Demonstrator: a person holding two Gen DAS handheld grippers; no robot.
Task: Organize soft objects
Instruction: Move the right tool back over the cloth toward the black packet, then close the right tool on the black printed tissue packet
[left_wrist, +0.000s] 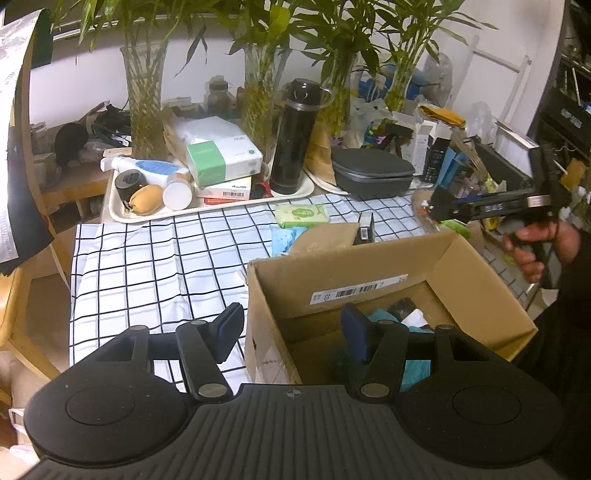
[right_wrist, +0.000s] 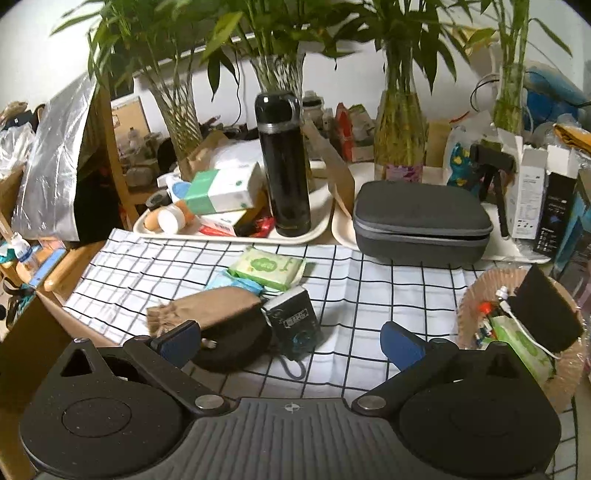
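Checked cloth is covering the desk while my left hand-held gripper is straddling the box wall, jaws apart – my right hand-held gripper, wide and empty, is aiming at the brown pouch.

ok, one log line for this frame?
left gripper: open, empty, over cardboard box | right gripper: open, empty, over checked cloth | green wipes pack: on cloth

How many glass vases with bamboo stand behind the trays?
4: far-left vase, one behind the black bottle, one beside it, one rightmost. More may be hidden.
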